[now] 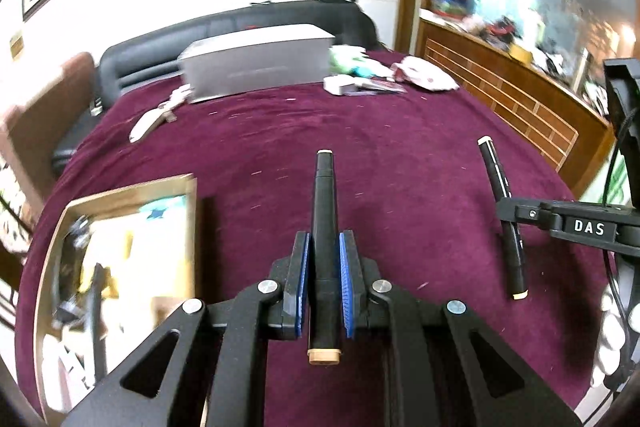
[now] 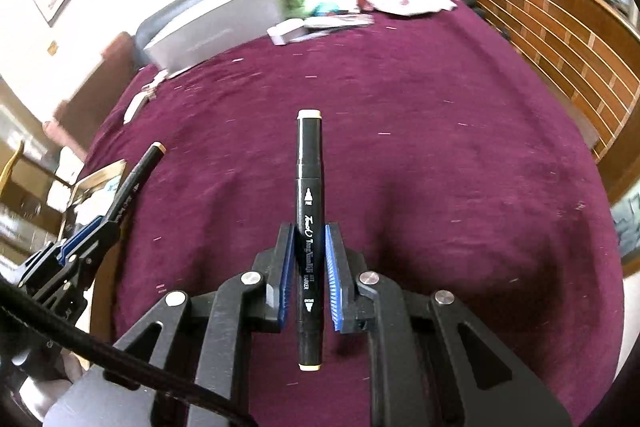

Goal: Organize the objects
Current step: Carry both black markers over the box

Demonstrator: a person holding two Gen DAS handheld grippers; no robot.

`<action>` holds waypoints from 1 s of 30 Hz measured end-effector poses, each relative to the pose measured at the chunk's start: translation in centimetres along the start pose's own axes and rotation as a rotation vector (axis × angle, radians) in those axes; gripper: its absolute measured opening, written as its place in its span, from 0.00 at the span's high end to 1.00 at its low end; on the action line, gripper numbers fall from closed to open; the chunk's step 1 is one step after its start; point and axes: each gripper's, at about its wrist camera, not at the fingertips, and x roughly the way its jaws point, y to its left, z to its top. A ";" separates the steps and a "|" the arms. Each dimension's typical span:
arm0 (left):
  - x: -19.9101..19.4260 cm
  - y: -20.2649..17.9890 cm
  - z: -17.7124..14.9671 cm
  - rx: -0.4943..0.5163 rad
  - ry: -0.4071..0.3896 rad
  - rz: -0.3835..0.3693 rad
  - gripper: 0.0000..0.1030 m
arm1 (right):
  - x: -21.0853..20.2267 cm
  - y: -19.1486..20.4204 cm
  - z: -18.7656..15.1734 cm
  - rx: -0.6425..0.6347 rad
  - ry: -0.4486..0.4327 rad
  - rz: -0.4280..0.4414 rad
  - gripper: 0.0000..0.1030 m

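The left gripper is closed on a black marker; its blue pads press on both sides of the barrel. The marker points away toward 12 o'clock in the left wrist view, with a cream cap end at each tip. It is lifted above the maroon bedspread.

The right gripper also clamps a black marker with white lettering, which stands along the fingers toward 12 o'clock in the right wrist view. In the left wrist view this same gripper enters from 3 o'clock and holds its marker across the middle.

At 8 o'clock in the left wrist view an open cardboard box lies on the bedspread, with blurred things inside that I cannot identify. Toward 11 o'clock, near the dark headboard, sits a grey rectangular box. A pile of papers and small packages lies at about 1 o'clock, just beside the grey box. A wooden cabinet stands at 2 o'clock beside the bed. Part of a hand in a white glove shows at 4 o'clock.
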 end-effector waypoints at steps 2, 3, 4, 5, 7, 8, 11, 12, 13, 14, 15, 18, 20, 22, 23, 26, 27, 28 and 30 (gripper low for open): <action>-0.9 1.8 -0.8 -0.030 -0.011 0.025 0.89 | -0.4 2.3 -0.4 -0.040 -0.006 0.022 0.88; -1.3 2.6 -1.0 -0.043 -0.015 0.032 0.89 | -0.6 3.4 -0.6 -0.060 -0.008 0.033 0.88; -1.6 3.3 -1.4 -0.057 -0.019 0.037 0.89 | -0.8 4.7 -0.8 -0.083 -0.010 0.047 0.88; -2.1 4.1 -1.8 -0.071 -0.024 0.043 0.89 | -0.9 5.9 -1.0 -0.103 -0.011 0.060 0.88; -2.8 5.6 -2.5 -0.096 -0.037 0.061 0.89 | -1.4 8.4 -1.5 -0.147 -0.016 0.086 0.88; -3.3 6.4 -2.8 -0.109 -0.045 0.068 0.89 | -1.6 9.6 -1.8 -0.169 -0.017 0.099 0.88; -4.3 8.5 -3.6 -0.139 -0.065 0.096 0.89 | -2.2 13.1 -2.4 -0.228 -0.016 0.151 0.87; -4.6 9.1 -3.9 -0.148 -0.072 0.107 0.89 | -2.2 14.3 -2.6 -0.244 -0.010 0.168 0.87; -4.9 9.8 -4.3 -0.156 -0.078 0.119 0.89 | -2.2 15.5 -2.8 -0.261 -0.002 0.187 0.87; -5.0 10.2 -4.4 -0.160 -0.080 0.126 0.89 | -2.1 16.6 -3.0 -0.276 0.009 0.204 0.87; -5.1 10.9 -4.8 -0.169 -0.082 0.138 0.89 | -1.8 17.6 -3.1 -0.288 0.020 0.218 0.87; -5.5 12.8 -5.9 -0.196 -0.082 0.150 0.89 | -0.6 20.7 -3.9 -0.315 0.071 0.264 0.87; -5.6 13.9 -6.5 -0.213 -0.078 0.154 0.89 | 0.4 22.1 -4.3 -0.328 0.096 0.278 0.87; -5.5 14.9 -7.0 -0.232 -0.073 0.157 0.89 | 1.4 23.8 -4.8 -0.347 0.119 0.281 0.87; -5.4 15.6 -7.3 -0.245 -0.069 0.157 0.89 | 1.9 24.4 -5.1 -0.356 0.128 0.280 0.87; -5.2 16.5 -7.9 -0.261 -0.058 0.160 0.89 | 3.5 25.9 -5.7 -0.377 0.161 0.274 0.87; -5.0 16.8 -8.0 -0.265 -0.052 0.163 0.89 | 3.9 26.3 -5.9 -0.380 0.168 0.272 0.87; -4.8 17.1 -8.2 -0.267 -0.048 0.161 0.89 | 4.5 26.7 -6.0 -0.386 0.177 0.267 0.87; -4.6 17.4 -8.6 -0.271 -0.040 0.160 0.89 | 5.5 27.4 -6.2 -0.395 0.187 0.248 0.87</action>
